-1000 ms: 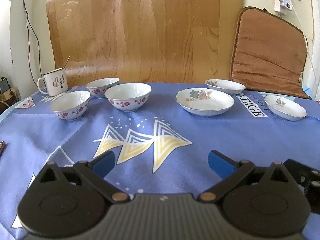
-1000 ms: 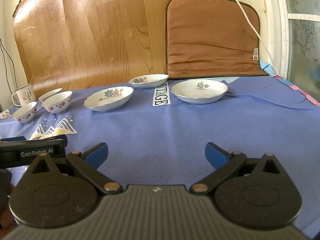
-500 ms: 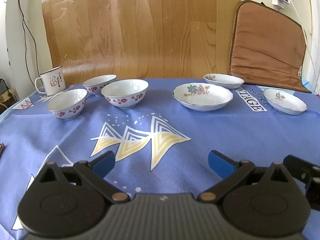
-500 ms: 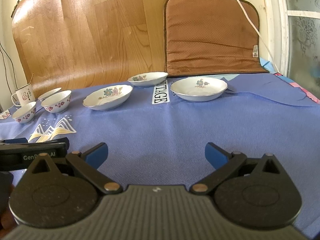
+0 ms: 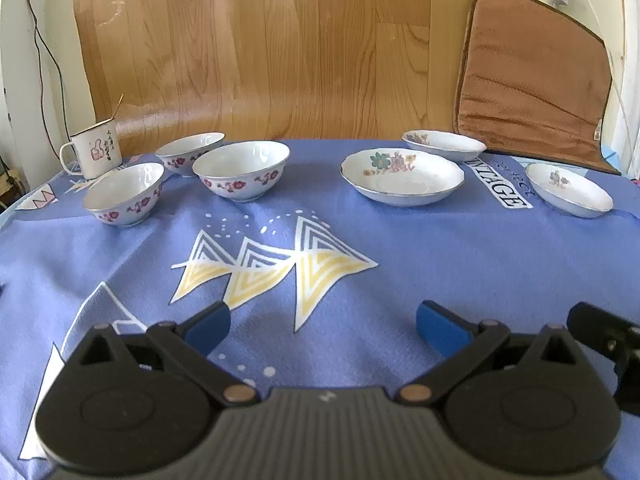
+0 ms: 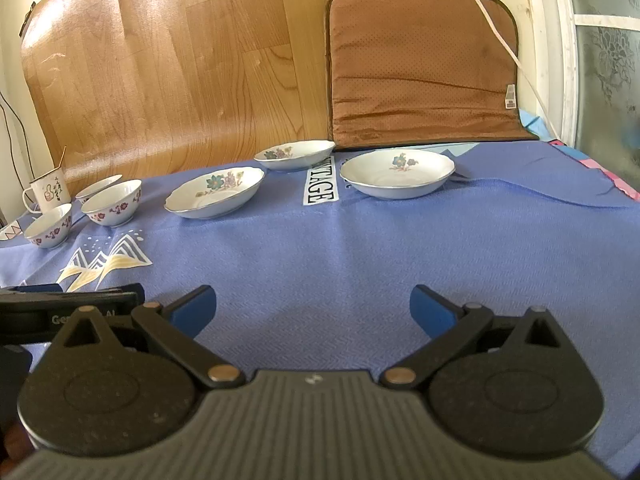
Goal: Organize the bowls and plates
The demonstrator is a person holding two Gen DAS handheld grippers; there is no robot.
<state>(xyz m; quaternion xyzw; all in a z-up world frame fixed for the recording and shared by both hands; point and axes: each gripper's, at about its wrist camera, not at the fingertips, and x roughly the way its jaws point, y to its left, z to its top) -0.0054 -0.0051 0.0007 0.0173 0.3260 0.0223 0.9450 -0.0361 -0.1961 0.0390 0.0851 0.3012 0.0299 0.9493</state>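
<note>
Bowls [image 5: 242, 170] with red blossoms cluster far left on the worktop [image 5: 400, 248], ahead-left of the left tongs [image 5: 322, 322]; floral plates [image 6: 396, 174] lie far right, nearer the right tongs [image 6: 312, 308]. Both tongs are spread wide, grasping nothing, well apart from the crockery.

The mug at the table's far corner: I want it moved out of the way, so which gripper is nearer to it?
Left. The left gripper faces the bowls, with the mug ahead to its left. The right gripper sits further right, by the plates.
</note>
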